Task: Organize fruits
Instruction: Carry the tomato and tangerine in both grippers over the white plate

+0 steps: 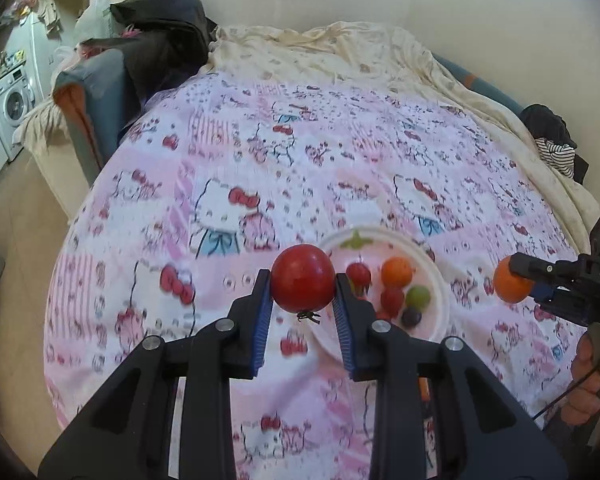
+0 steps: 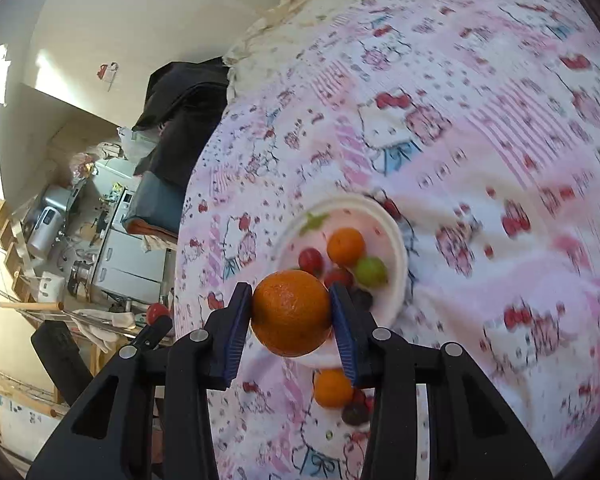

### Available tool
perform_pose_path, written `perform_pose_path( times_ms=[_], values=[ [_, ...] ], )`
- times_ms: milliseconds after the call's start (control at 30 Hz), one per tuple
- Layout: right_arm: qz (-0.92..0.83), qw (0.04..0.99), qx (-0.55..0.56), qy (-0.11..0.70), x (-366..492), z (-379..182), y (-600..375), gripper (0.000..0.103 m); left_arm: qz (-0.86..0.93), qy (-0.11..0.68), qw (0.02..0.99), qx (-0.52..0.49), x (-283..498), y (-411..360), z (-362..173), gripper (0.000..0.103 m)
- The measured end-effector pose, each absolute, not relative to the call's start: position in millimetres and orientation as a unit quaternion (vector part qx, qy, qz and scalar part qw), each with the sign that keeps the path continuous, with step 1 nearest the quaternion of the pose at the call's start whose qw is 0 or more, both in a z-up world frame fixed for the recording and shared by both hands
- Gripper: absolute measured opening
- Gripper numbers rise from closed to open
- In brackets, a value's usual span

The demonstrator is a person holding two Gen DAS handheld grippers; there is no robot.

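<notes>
Bed (image 1: pixel 260 152) covered by a pink and white cartoon-cat quilt (image 2: pixel 480 160), with a cream floral blanket (image 1: pixel 340 52) rumpled along the far edge. Just beyond the fingertips in both wrist views, a white plate (image 1: pixel 440 308) resting flat on the quilt, carrying small red, orange, green and dark fruits. Below the right fingers, another orange fruit (image 2: pixel 332 388) and a dark one (image 2: pixel 355 414), support under them unclear. Far beyond the left fingertips, dark clothing (image 1: pixel 160 28) heaped at the bed's corner; striped fabric (image 1: pixel 560 156) at the right edge.
</notes>
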State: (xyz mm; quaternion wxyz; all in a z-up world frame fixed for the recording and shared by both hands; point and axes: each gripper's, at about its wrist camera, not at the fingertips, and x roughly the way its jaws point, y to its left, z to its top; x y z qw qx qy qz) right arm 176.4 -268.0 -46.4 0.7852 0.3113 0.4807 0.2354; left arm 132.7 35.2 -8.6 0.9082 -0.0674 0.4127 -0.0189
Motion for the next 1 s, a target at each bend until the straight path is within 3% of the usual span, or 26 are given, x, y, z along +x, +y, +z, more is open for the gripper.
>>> perform_pose_path(
  times_ms=[500, 1000],
  values=[
    [0.206, 0.789, 0.240, 0.526, 254.5, -88.0, -248.8, 0.041, -0.051, 0.459, 0.887, 0.001, 218.7, -12.2, -67.3, 0.026],
    [0.182, 0.779, 0.187, 0.570, 260.0, -122.1, -231.1, 0.044, -0.059, 0.496, 0.867, 0.007, 237.0, -20.2, -108.8, 0.028]
  ],
)
